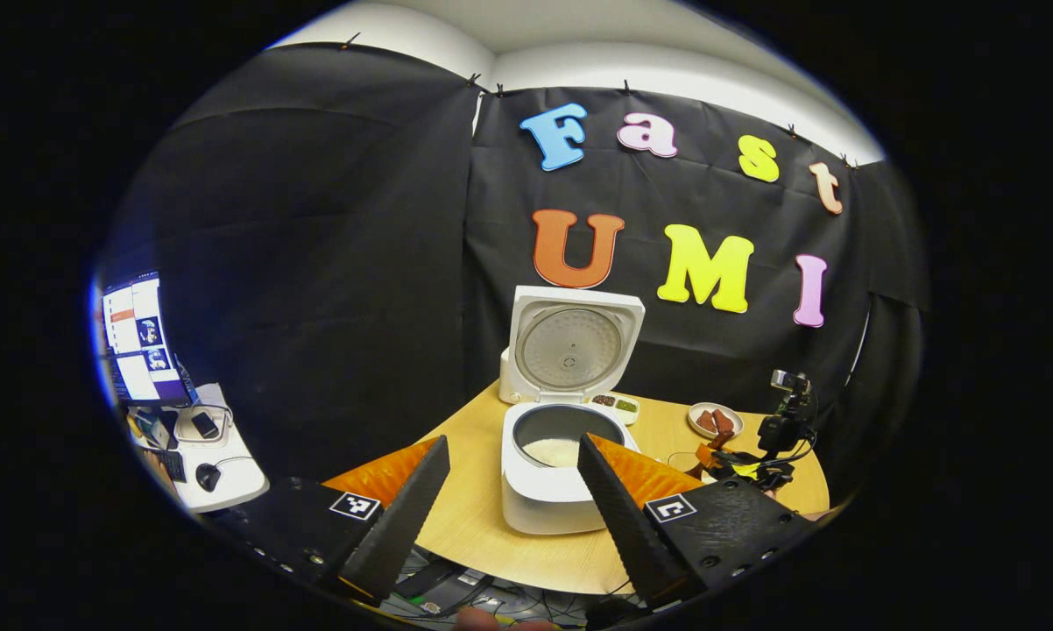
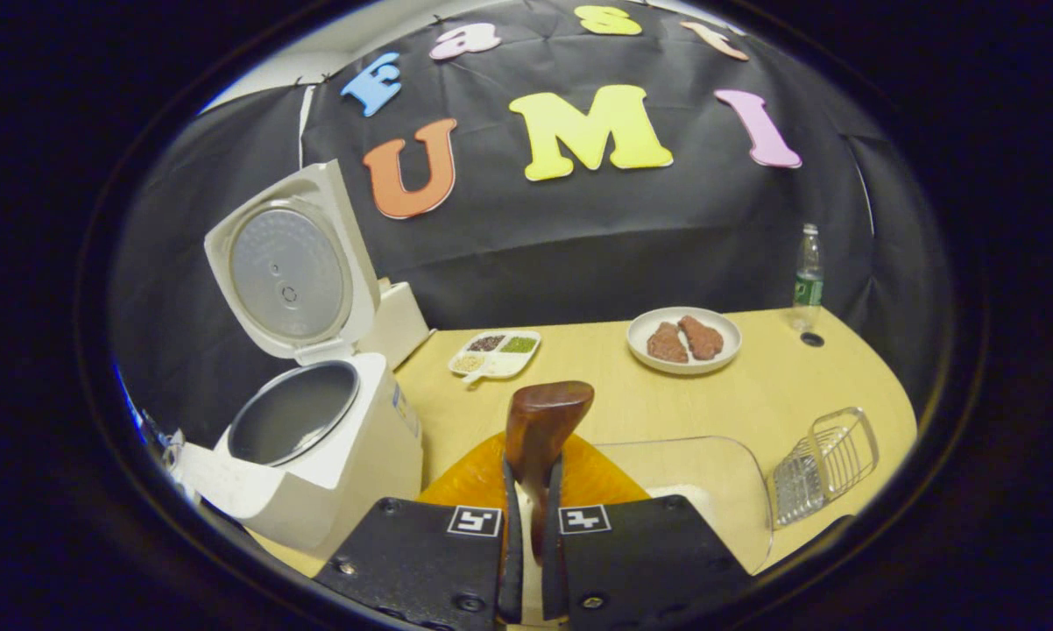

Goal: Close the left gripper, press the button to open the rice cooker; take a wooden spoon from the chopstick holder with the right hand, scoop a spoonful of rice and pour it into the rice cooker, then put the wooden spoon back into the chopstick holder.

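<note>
The white rice cooker (image 1: 551, 499) stands open on the wooden table, its lid (image 1: 570, 346) upright, with some white rice at the bottom of the pot (image 1: 554, 451). My left gripper (image 1: 513, 443) is open, held in front of the cooker with a finger on each side of it, not touching it. My right gripper (image 2: 532, 469) is shut on the wooden spoon (image 2: 546, 412), whose dark bowl points up and forward. The cooker (image 2: 334, 447) sits to its left. A clear rice container (image 2: 702, 482) lies just ahead on the right, and the wire chopstick holder (image 2: 829, 460) beyond it.
A plate of meat (image 2: 684, 340), a divided dish of grains (image 2: 496, 350) and a water bottle (image 2: 807, 276) stand at the back of the table (image 2: 754, 394). In the left gripper view, a side desk with a monitor (image 1: 137, 337) and mouse (image 1: 208, 476) is at far left.
</note>
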Tool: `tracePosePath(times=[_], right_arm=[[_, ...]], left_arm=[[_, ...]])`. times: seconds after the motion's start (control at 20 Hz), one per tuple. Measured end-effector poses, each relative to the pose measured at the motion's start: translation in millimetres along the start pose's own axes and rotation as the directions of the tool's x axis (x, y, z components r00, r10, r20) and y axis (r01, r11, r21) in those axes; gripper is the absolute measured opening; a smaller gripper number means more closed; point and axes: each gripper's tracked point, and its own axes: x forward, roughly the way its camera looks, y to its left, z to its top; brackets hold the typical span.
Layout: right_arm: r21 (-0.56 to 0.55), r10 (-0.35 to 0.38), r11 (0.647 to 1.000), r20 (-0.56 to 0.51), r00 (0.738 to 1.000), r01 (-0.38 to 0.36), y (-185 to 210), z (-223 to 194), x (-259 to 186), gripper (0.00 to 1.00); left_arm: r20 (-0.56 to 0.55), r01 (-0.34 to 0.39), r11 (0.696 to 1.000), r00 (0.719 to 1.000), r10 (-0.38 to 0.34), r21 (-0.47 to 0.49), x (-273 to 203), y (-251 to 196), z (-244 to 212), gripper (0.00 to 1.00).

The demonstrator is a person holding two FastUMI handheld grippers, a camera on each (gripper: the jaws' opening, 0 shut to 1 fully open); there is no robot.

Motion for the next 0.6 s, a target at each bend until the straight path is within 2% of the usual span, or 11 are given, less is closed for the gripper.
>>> tracePosePath(times=[0.2, 0.3, 0.45, 0.6], right_arm=[[0.116, 0.036, 0.993, -0.029, 0.999, -0.033, 4, -5, -15, 0.11], [0.207, 0.057, 0.977, -0.045, 0.997, -0.047, 0, -7, -23, 0.10], [0.396, 0.098, 0.916, -0.061, 0.993, -0.066, -10, -9, -31, 0.11], [0.493, 0.101, 0.868, -0.039, 0.994, -0.069, -26, -6, -39, 0.10]], left_arm=[[0.005, 0.020, 1.000, 1.000, -0.020, 0.015, -3, -4, 1, 0.94], [0.010, 0.029, 0.999, 1.000, -0.029, 0.029, -2, -7, 4, 0.94], [0.019, 0.055, 0.998, 0.998, -0.055, 0.027, -5, -14, 5, 0.94], [0.015, 0.078, 0.996, 0.997, -0.078, 0.032, -10, -22, 2, 0.94]])
